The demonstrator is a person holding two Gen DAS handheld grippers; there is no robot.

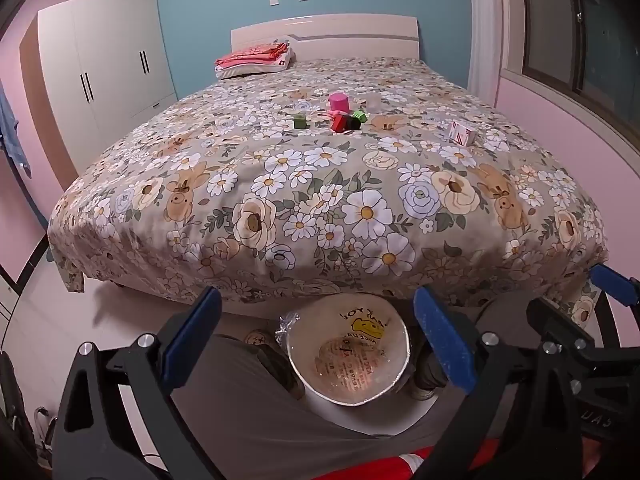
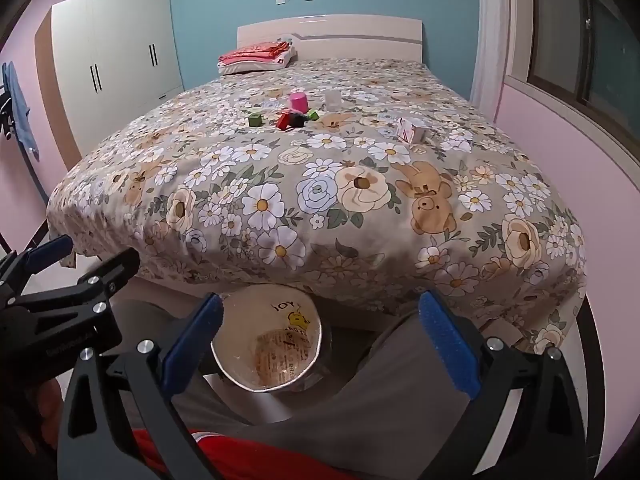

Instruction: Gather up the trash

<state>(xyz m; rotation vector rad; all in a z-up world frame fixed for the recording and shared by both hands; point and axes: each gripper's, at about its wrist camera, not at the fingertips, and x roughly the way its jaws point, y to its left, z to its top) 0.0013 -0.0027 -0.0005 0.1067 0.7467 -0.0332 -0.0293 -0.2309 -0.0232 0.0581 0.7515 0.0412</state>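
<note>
Trash sits mid-bed, well beyond both grippers; nearest to the cameras is a bin [image 1: 348, 354] on the floor at the foot of the bed, lined with a clear printed bag, mouth up, between the person's grey-trousered knees. Left gripper [image 1: 318, 342] is spread wide with blue pads, nothing between the fingers; the bin shows through the gap. Right gripper [image 2: 320, 344] is likewise wide apart and holds nothing, the bin just inside its left finger. Each gripper shows at the edge of the other's view. Beyond them the bed [image 1: 280, 240] rises under a floral quilt with bear prints. On the quilt's middle: a green block [image 1: 300, 121], a red block [image 1: 339, 122] touching a black piece beside it, a small lime cube [image 1: 360, 115], and a pink cylinder [image 1: 338, 102] upright behind them. A clear cup [image 2: 333, 101] stands just right of the cylinder. A white-and-red carton [image 1: 462, 133] lies apart toward the right edge. Farthest, folded red cloth [image 1: 253, 56] rests on a pillow by the headboard [image 1: 324, 36]; a white wardrobe [image 1: 108, 68] stands at left.
</note>
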